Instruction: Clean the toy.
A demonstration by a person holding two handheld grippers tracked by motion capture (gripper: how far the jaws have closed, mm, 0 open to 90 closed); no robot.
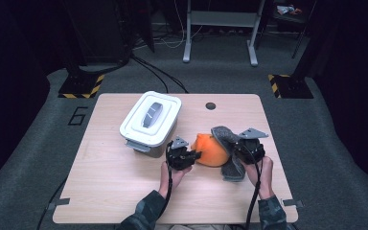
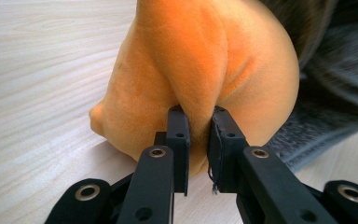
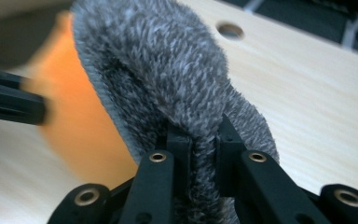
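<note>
The left gripper [image 2: 198, 122] is clamped on a fold of the orange cloth [image 2: 200, 65], while the right gripper [image 3: 204, 135] pinches the grey cloth [image 3: 168, 70] beside it.

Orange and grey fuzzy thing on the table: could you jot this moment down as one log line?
left gripper: shut on orange fabric | right gripper: shut on grey fleece | lidded white box: untouched, behind
</note>
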